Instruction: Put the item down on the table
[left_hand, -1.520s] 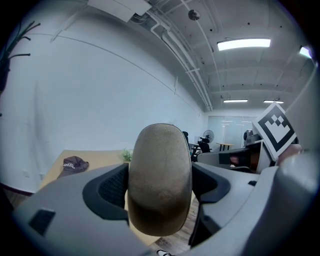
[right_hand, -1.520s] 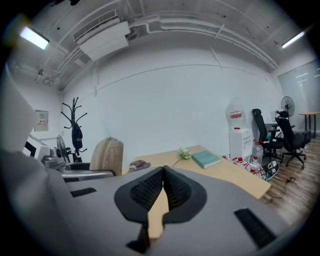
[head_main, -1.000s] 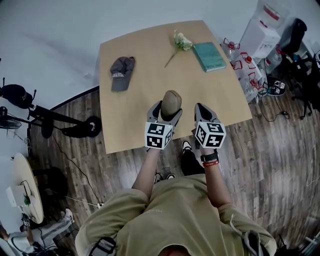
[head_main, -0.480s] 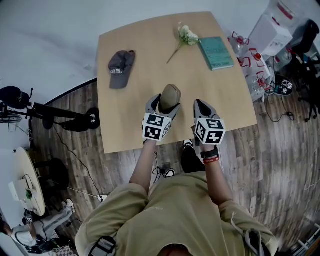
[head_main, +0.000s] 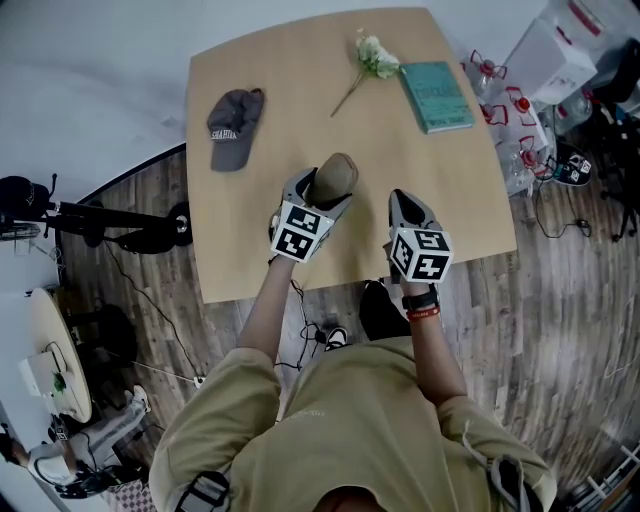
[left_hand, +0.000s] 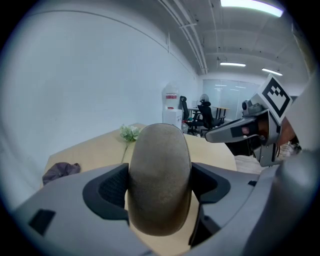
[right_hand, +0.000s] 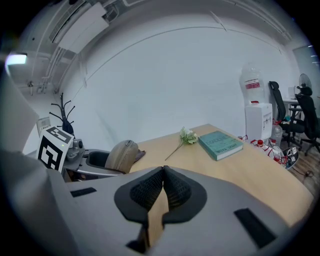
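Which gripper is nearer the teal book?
Right. The right gripper sits toward the person from the teal book; the left gripper, gripping the brown pouch, is farther left.

Olive-brown oval fabric case (left_hand: 160, 180): even dull tan-brown, faintly mottled, no print.
Left gripper (head_main: 322, 190): pale grey shell, black ribbed pads, and a cube with black squares on white.
Right gripper (right_hand: 162, 172): same grey shell, black pads, same black-and-white marker pattern.
Pale wooden table (head_main: 300, 80): plain light tan.
Dark grey fabric cap (head_main: 232, 128): charcoal with small white lettering.
Teal hardback book (head_main: 438, 95): blue-green cover, paler lettering.
Cut flower (head_main: 374, 57): cream-white bloom, green leaves, brownish stem.
Plank floor (head_main: 560, 290): dark brown, grey-streaked grain.
Person's shirt (head_main: 350, 430): khaki.
Wristband (head_main: 420, 302): black, with a red band beside it.
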